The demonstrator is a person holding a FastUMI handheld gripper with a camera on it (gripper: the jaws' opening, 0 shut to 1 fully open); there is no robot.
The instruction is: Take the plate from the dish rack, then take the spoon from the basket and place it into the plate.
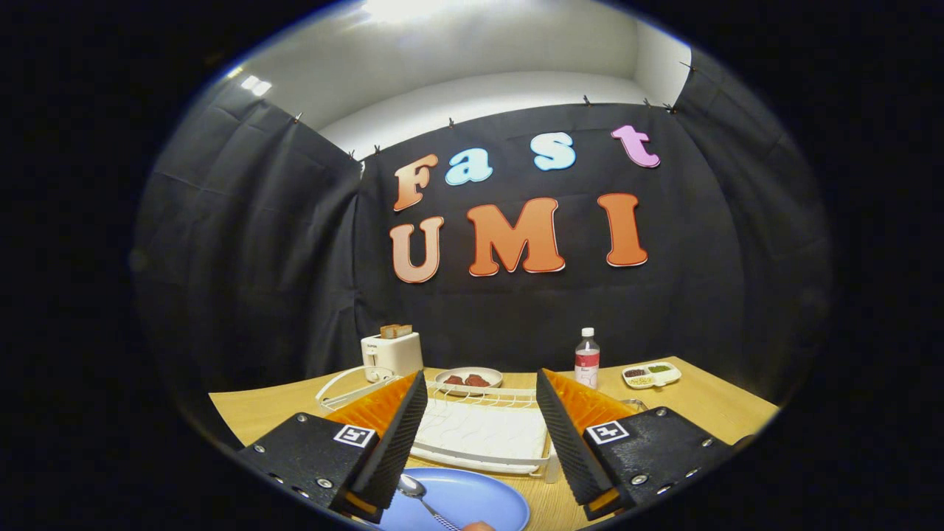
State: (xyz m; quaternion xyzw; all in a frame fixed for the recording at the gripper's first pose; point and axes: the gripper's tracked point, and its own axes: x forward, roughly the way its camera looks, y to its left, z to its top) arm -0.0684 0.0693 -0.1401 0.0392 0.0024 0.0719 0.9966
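Tongs (481, 431): held spread wide, nothing gripped; the two fingers are seen rising at 7 and 5 o'clock, with a broad gap between them.
Plate (479, 501): blue, laid flat on the counter at 6 o'clock, just below the gap and partly covered by the left finger.
Spoon (422, 500): metal, lying in the plate, its bowl close beside the left finger's tip, the handle pointed down toward 5 o'clock.
Dish rack (483, 435): white wire frame over a white tray, seen through the gap between the fingers, just beyond the plate.
Basket (346, 387): a white wire piece to the rack's left, at 10 o'clock from the plate; whether this is the basket cannot be told.
Counter (708, 402): pale wood.
Toaster (392, 352): white, at 11 o'clock beyond the rack, with toast standing in its slots.
Dish (469, 379): round, pale, behind the rack, with dark red pieces on it.
Bottle (587, 359): clear, upright, at 1 o'clock beyond the right finger.
Divided tray (652, 375): white, just right of the bottle, holding small fillings.
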